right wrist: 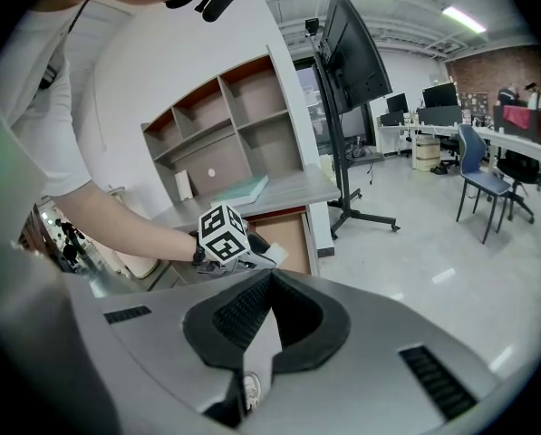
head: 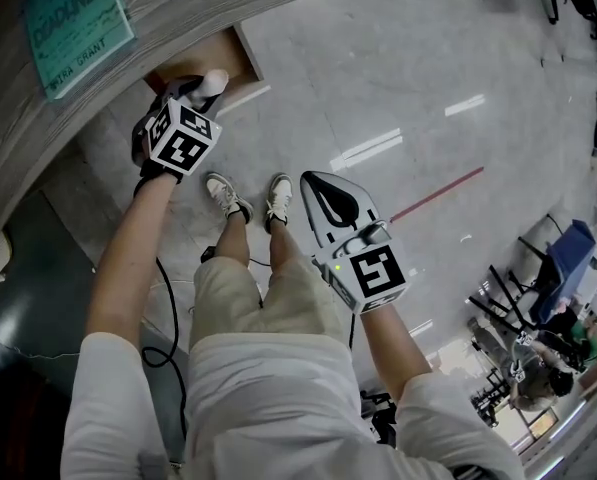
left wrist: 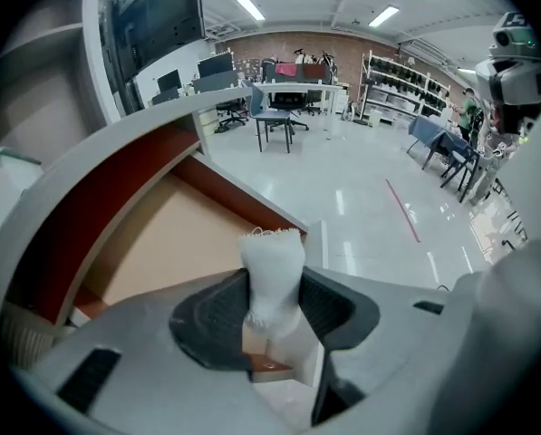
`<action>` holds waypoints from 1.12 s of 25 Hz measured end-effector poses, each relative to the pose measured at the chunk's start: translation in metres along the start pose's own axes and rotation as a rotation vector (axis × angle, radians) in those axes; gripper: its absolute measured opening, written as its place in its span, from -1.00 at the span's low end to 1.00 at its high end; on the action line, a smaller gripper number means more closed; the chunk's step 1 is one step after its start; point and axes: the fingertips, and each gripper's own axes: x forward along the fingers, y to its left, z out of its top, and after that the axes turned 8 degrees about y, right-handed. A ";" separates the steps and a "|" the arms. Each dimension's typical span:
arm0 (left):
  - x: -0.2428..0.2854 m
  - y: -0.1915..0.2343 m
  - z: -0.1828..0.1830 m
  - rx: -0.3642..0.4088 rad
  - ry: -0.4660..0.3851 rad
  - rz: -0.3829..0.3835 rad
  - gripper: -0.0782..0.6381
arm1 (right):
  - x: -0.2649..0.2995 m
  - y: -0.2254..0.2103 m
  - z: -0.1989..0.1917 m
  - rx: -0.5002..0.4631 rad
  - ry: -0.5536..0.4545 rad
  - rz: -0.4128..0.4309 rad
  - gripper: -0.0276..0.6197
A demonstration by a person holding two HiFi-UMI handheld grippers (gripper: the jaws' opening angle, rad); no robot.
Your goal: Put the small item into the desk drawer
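The small item (left wrist: 272, 275) is a white, cloth-like roll with a frayed top. My left gripper (left wrist: 272, 290) is shut on it, with the pads pressing both of its sides. In the head view the left gripper (head: 202, 88) holds the white item (head: 215, 81) at the front of the open desk drawer (head: 216, 58). The drawer's tan bottom (left wrist: 161, 234) lies bare just beyond the jaws. My right gripper (head: 313, 182) hangs over the floor away from the desk, its tips together with nothing between them (right wrist: 270, 277). From the right gripper view I see the left gripper (right wrist: 256, 254) at the drawer (right wrist: 286, 232).
The grey wood desk top (head: 178, 8) carries a teal book (head: 78, 23). A black cable (head: 168, 298) runs across the floor by the person's shoes (head: 228, 196). A screen on a wheeled stand (right wrist: 347, 71) stands past the desk. Chairs and tables fill the far room.
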 end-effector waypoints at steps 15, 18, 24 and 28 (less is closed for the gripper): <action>0.029 -0.001 0.005 0.075 0.121 0.000 -0.30 | -0.022 -0.024 -0.026 0.036 0.067 -0.049 -0.92; 0.037 -0.003 0.006 0.082 0.153 -0.007 -0.30 | -0.025 -0.031 -0.028 0.053 0.063 -0.060 -0.92; 0.052 -0.003 -0.003 0.087 0.238 -0.020 -0.30 | -0.031 -0.041 -0.023 0.063 0.045 -0.068 -0.92; 0.058 -0.002 -0.005 0.083 0.256 -0.026 -0.30 | -0.033 -0.045 -0.022 0.063 0.016 -0.070 -0.92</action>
